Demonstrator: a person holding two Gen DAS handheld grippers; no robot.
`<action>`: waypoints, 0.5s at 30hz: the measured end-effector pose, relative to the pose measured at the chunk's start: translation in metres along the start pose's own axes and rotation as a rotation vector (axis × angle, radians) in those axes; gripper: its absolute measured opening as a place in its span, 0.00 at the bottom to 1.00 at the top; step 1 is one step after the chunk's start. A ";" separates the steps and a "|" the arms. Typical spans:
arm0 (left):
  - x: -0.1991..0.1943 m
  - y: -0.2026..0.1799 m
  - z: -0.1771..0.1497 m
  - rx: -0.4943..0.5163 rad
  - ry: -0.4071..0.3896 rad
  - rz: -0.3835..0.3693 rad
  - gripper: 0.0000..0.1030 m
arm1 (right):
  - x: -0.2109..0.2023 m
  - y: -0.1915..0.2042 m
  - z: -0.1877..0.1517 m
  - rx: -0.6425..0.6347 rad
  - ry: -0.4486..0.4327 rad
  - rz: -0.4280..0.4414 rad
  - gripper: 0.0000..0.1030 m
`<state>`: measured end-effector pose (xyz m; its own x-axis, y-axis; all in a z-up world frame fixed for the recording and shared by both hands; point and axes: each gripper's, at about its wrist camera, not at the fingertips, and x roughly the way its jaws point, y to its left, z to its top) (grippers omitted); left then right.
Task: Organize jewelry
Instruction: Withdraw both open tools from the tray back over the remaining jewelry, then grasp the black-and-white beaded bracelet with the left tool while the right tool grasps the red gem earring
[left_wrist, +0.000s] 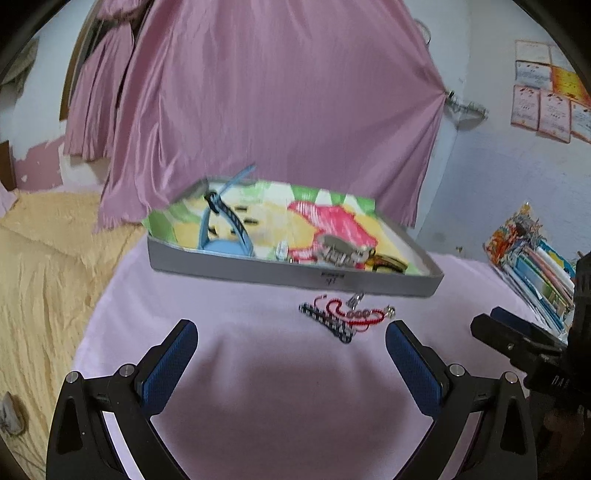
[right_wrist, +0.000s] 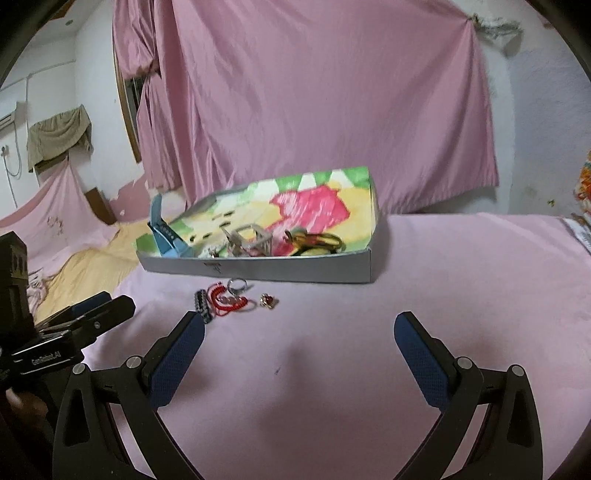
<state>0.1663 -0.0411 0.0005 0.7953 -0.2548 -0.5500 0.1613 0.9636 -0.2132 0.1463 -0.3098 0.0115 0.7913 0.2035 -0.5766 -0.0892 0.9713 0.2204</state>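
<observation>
A red beaded cord bracelet (left_wrist: 354, 314) is lying on the pink cloth (left_wrist: 258, 369) before the shallow grey cardboard tray (left_wrist: 295, 271), whose blurred contents are staying indistinct, while both the left gripper (left_wrist: 291, 338) and right gripper (right_wrist: 299, 330) are hovering wide apart, empty.

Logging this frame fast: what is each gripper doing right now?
Left gripper: open, holding nothing.
Right gripper: open, holding nothing.
</observation>
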 end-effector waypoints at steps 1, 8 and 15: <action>0.004 -0.001 0.001 0.000 0.021 0.003 0.99 | 0.005 -0.003 0.001 0.001 0.024 0.007 0.98; 0.025 -0.011 0.005 0.029 0.129 0.003 0.99 | 0.034 -0.005 0.005 -0.035 0.160 0.027 0.89; 0.039 -0.026 0.010 0.091 0.178 -0.022 0.91 | 0.056 0.000 0.011 -0.110 0.250 0.055 0.59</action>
<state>0.1986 -0.0751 -0.0074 0.6765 -0.2781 -0.6819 0.2359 0.9590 -0.1570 0.1968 -0.2996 -0.0123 0.6105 0.2670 -0.7456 -0.2038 0.9627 0.1780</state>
